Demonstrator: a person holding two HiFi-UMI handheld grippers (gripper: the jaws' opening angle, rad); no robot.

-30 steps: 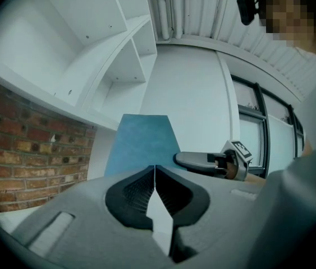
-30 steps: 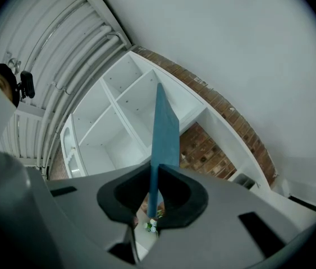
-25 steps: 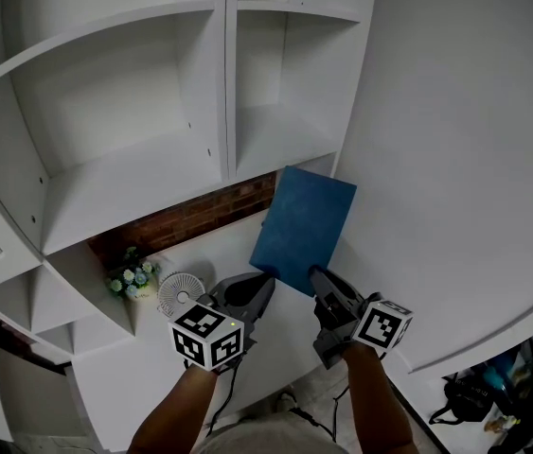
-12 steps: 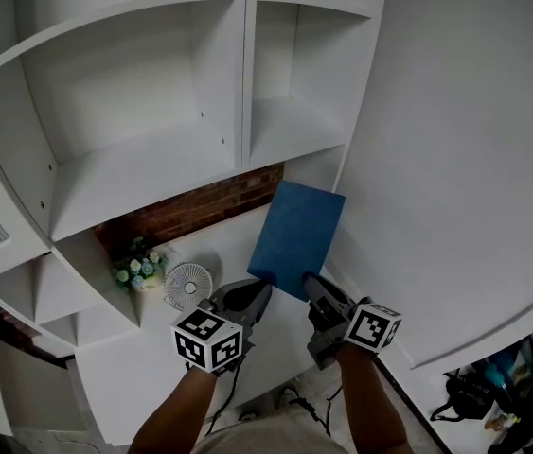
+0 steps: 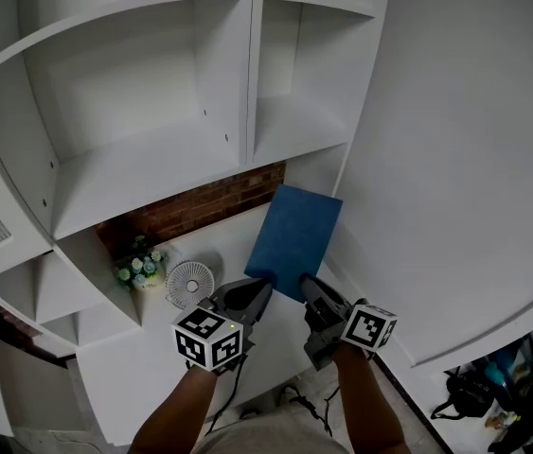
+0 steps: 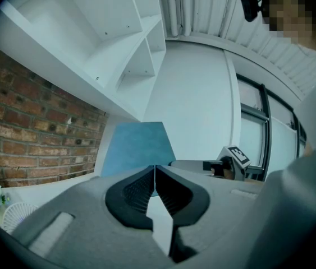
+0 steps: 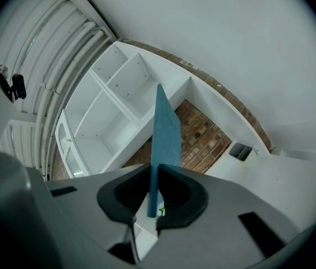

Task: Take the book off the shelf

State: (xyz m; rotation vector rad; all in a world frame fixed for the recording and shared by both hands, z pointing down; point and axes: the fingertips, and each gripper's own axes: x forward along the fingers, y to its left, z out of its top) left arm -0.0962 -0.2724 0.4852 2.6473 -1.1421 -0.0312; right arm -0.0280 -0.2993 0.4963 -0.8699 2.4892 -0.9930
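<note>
- My right gripper [image 7: 154, 175] has its jaws pinching the near bottom edge of the blue book [image 7: 163, 133].
- The book [image 5: 293, 240] is off the shelf [image 5: 143, 173], held up over the white worktop [image 5: 152, 367], in front of the brick wall [image 5: 200, 211].
- My left gripper [image 6: 155, 170] has its jaws pressed together on nothing, just beside the book's near left corner.
- A small fan [image 5: 190, 284] and flowers [image 5: 138, 266] stand to the left.

Blue book [image 7: 164, 133] between tongs [image 7: 153, 192]
</note>
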